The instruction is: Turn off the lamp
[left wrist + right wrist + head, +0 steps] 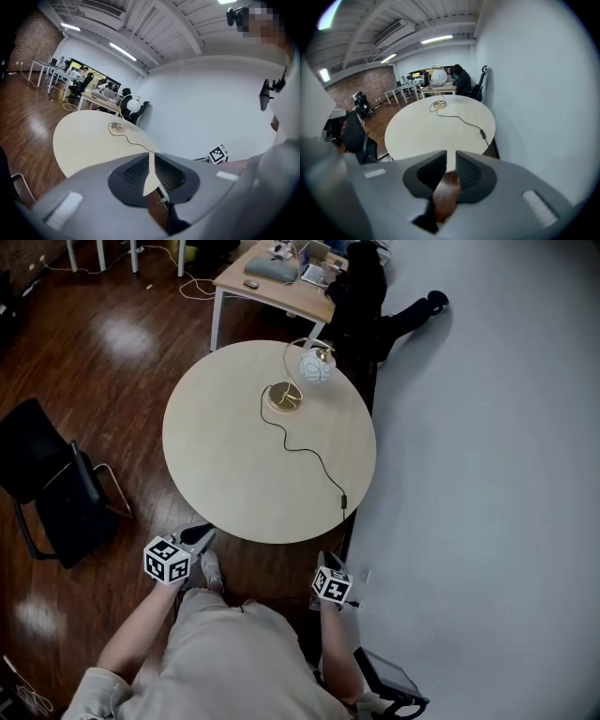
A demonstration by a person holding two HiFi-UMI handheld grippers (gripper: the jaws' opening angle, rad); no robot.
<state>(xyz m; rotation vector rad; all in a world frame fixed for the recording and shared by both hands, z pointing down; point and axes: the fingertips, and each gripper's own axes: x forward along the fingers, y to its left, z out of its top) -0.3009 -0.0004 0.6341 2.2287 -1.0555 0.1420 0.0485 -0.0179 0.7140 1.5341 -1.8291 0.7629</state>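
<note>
On one table (230,479), one lamp (316,367); left gripper (150,159) clenched, right gripper (451,158) ajar, both empty.

Pale wood table (234,474), white-and-gold lamp (316,367), black cord (309,454), dark brown floor (112,343)

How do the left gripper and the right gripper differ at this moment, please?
The left gripper has its jaws together, leaving only a thin slit, while the right gripper has its jaws clearly apart. The left gripper sits at the near-left edge of the round table; the right gripper sits at its near-right edge, beside the white wall. Both are empty and well short of the lamp.
</note>
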